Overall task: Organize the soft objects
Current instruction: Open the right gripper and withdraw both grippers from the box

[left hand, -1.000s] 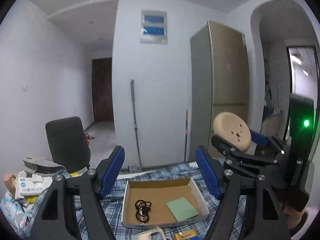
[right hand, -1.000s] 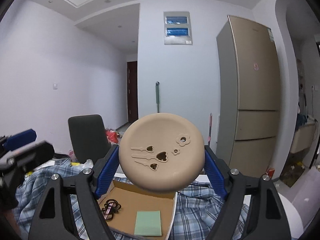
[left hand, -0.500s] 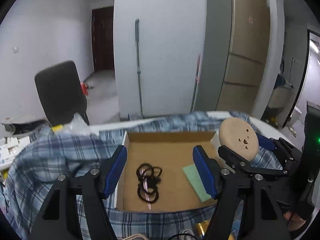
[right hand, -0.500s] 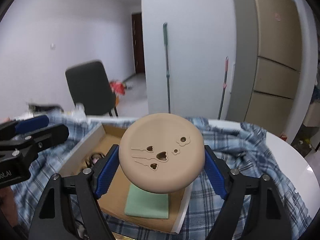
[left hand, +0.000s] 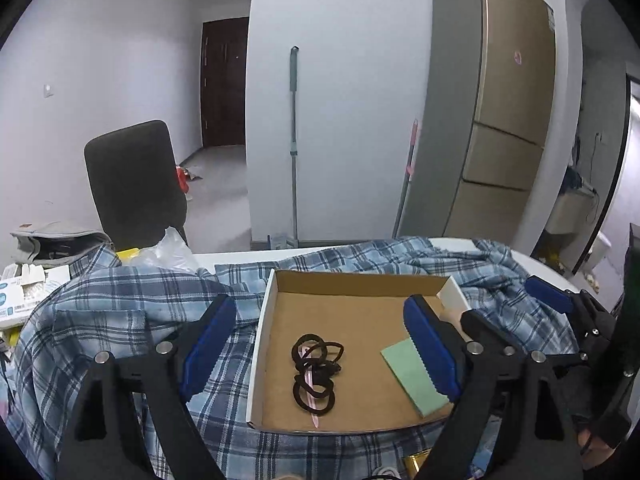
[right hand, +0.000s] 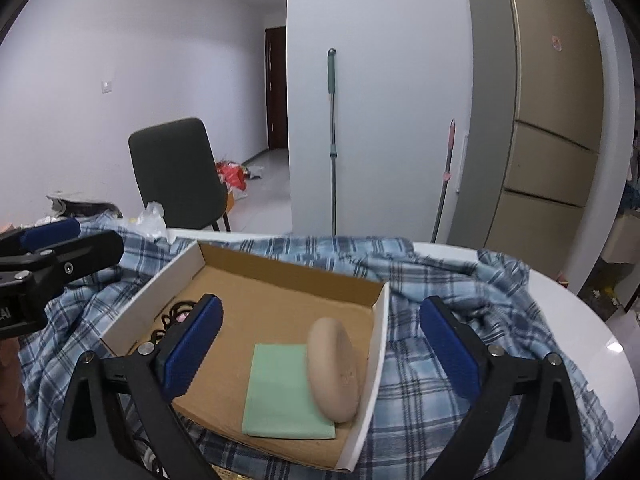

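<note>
Beige pad [right hand: 333, 370], round and soft-looking, stands on its edge inside the cardboard box [right hand: 280, 276], leaning against the box's right wall, its lower edge resting on the green cloth [right hand: 286, 394].

Right wrist view:
- Right claw [right hand: 320, 354] jaws are opening, wide apart; the pad sits low between them, neither blue finger [right hand: 192, 346] touching it.
- Pad edges slightly blurred; it may not be at rest.
- Green cloth lies flat on the box floor, near corner.
- Black hair ties [right hand: 172, 316] partly hidden behind the left finger, at the box's left side.
- Box rests on a blue plaid cloth [right hand: 440, 280] spread over a white round surface [right hand: 580, 332].
- Left claw's black frame enters at the left edge.

Left wrist view:
- Left claw [left hand: 320, 346] jaws are opening, apart, nothing pressed between the pads.
- It hovers over the box [left hand: 360, 280]; hair ties [left hand: 316, 372] tangled mid-floor, with a pink strip among them.
- Green cloth [left hand: 416, 376] at right, partly behind the right finger.
- Only a sliver of the pad [left hand: 452, 314] shows past that finger.
- Dark chair [left hand: 134, 184], mop handle [left hand: 294, 140] and tall fridge [left hand: 492, 120] stand behind.
</note>
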